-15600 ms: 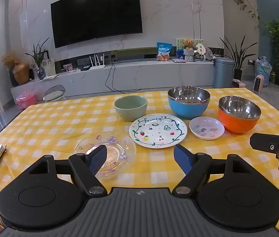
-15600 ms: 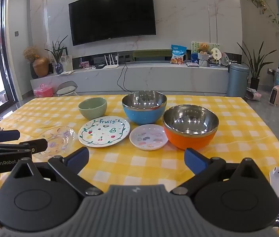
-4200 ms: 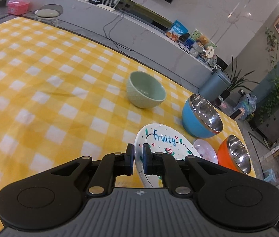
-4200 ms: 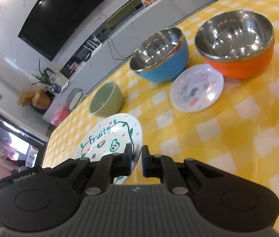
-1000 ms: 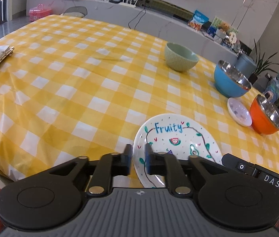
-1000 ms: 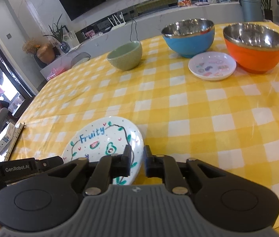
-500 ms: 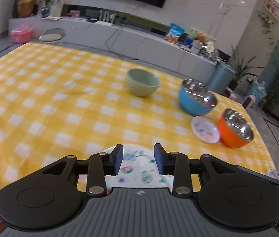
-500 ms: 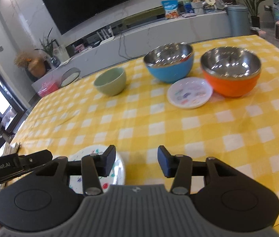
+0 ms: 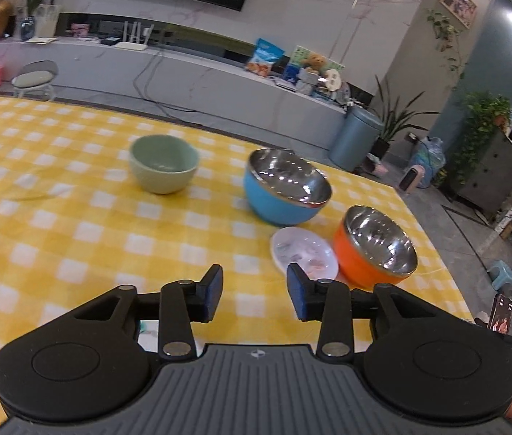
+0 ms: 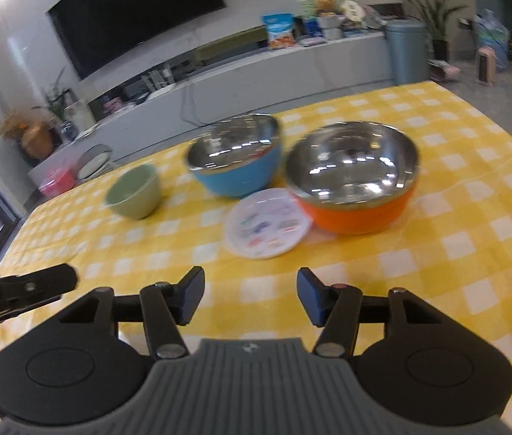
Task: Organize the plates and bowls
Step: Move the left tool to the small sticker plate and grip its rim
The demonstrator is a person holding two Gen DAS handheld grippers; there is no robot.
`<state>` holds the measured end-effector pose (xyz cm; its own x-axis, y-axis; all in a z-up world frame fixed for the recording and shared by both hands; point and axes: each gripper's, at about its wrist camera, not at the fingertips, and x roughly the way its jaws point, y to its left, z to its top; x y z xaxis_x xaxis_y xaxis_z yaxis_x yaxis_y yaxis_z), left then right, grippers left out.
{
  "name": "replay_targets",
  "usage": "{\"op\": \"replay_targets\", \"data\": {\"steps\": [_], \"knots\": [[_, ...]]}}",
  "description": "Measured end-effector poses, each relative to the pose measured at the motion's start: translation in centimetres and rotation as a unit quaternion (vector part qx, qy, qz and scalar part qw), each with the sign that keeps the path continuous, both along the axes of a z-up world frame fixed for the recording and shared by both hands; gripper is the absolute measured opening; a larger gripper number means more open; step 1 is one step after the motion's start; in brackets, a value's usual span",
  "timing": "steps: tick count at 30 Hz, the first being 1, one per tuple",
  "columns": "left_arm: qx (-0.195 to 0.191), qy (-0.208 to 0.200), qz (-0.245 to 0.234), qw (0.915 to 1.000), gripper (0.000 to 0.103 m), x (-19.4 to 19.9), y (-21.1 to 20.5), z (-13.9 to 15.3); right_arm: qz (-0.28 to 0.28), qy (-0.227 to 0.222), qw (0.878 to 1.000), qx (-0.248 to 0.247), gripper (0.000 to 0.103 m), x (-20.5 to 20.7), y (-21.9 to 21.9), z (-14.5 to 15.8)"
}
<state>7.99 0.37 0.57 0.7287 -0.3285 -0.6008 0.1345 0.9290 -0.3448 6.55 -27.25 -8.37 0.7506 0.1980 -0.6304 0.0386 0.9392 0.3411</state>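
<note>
Now both grippers stand spread and empty, where a second ago each was pinched on the rim of the large white "Fruity" plate near the front edge of the counter; half a second ago the jaws had parted with that plate lying just under them, and here it has all but dropped out of sight beneath the gripper bodies, with only a pale sliver of something showing under the left gripper [image 9: 254, 291] that I cannot identify for sure. That suggests the big plate has been set down at the near side and let go, so the first placement looks finished. From left to right on the yellow-and-white checked counter [image 9: 56, 224] the remaining pieces sit apart from the grippers: the pale green ceramic bowl [image 9: 163, 168] alone at the far left, the blue bowl with a shiny steel lining [image 9: 286, 186] well to its right, then the small white plate with pastel pictures [image 9: 304, 252] in front, lying just beside or touching the orange steel-lined bowl [image 9: 375, 246]. The right gripper [image 10: 251, 295] hangs with its jaws wide, pointing straight at the small plate, which seems the likely next piece to go onto the big one. The bowls are not yet nested, so most of the sorting remains.
</note>
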Motion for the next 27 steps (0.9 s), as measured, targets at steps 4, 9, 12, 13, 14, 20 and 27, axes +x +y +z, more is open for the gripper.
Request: {"op": "replay_targets", "data": {"steps": [4,9,12,13,14,20,27], "knots": [[-0.012,0.009,0.000,0.9999,0.051,2.1,-1.0,-1.4,-0.031,0.014,0.999,0.025,0.056,1.8,-2.0,-1.3],[-0.017,0.026,0.001,0.9995,0.051,4.4,-2.0,-3.1,-0.045,0.025,0.998,0.033,0.056,3.4,-2.8,-2.4],[-0.017,0.030,-0.002,0.9994,0.051,5.6,-2.7,-4.0,-0.059,0.026,0.997,0.045,0.055,4.2,-3.1,-3.0],[-0.014,0.033,-0.002,0.9994,0.051,6.0,-2.9,-4.3,-0.063,0.026,0.996,0.050,0.055,4.4,-3.2,-3.3],[-0.013,0.035,-0.003,0.9993,0.051,6.4,-3.1,-4.5,-0.065,0.026,0.996,0.053,0.055,4.7,-3.3,-3.5],[-0.015,0.039,-0.015,0.9990,0.051,8.6,-4.4,-5.6,-0.077,0.033,0.994,0.067,0.043,5.8,-3.5,-4.4],[0.005,0.039,-0.025,0.9989,0.045,10.7,-5.8,-6.7,-0.075,0.030,0.994,0.068,0.029,6.7,-2.8,-4.9]]}}
